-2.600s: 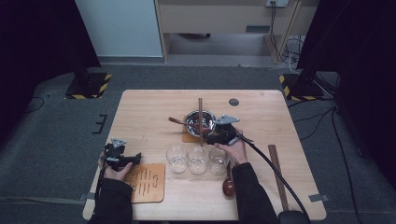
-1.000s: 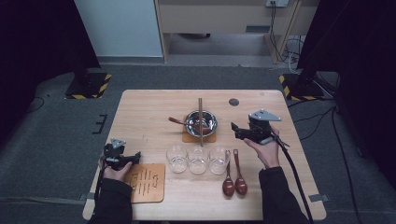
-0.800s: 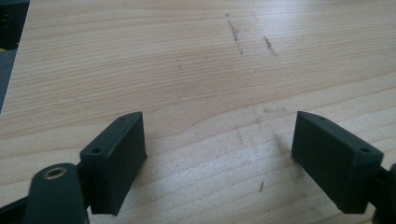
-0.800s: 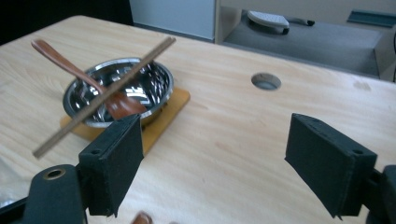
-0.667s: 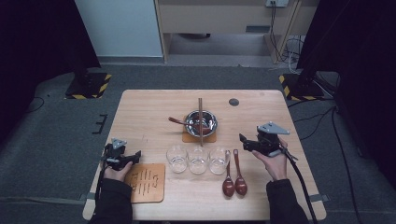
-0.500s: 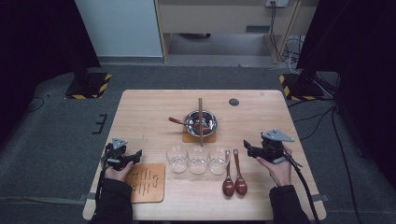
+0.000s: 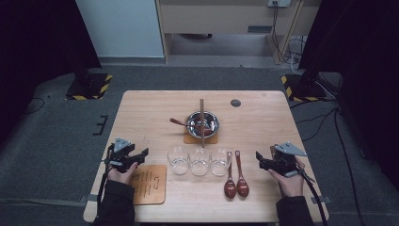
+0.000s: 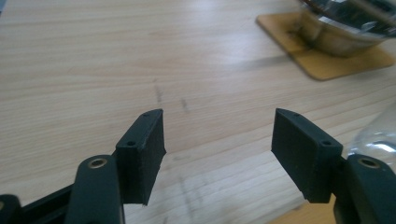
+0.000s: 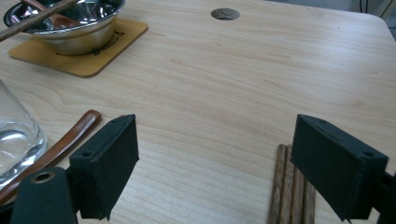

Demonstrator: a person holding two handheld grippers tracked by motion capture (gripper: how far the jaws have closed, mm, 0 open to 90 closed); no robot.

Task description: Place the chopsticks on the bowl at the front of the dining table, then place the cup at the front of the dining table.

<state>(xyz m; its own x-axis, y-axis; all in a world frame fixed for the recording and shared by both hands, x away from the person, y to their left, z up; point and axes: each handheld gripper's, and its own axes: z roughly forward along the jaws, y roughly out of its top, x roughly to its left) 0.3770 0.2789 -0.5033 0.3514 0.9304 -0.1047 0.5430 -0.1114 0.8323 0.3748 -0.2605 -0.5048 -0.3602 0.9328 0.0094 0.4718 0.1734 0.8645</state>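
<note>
Right gripper [image 7: 260,159] is held low at the table's [image 7: 263,117] right edge, jaws spread wide with nothing between them; they have just been opening a little further. The chopsticks [image 9: 292,186] lie flat on the wood just ahead of and below the right jaw, bundled side by side and touching, long axis running away from the jaws toward the table's far edge. Judged thin, stiff, light wood with a smooth finish, so rolling and slipping are likely; a pinch across the whole bundle near mid-length is advised to stop tipping. Two spoons [image 7: 235,179] lie off the left jaw, a glass [image 9: 16,135] beyond them. Left gripper [image 7: 139,157] is part-open and empty over bare wood, jaws just narrowed.
</note>
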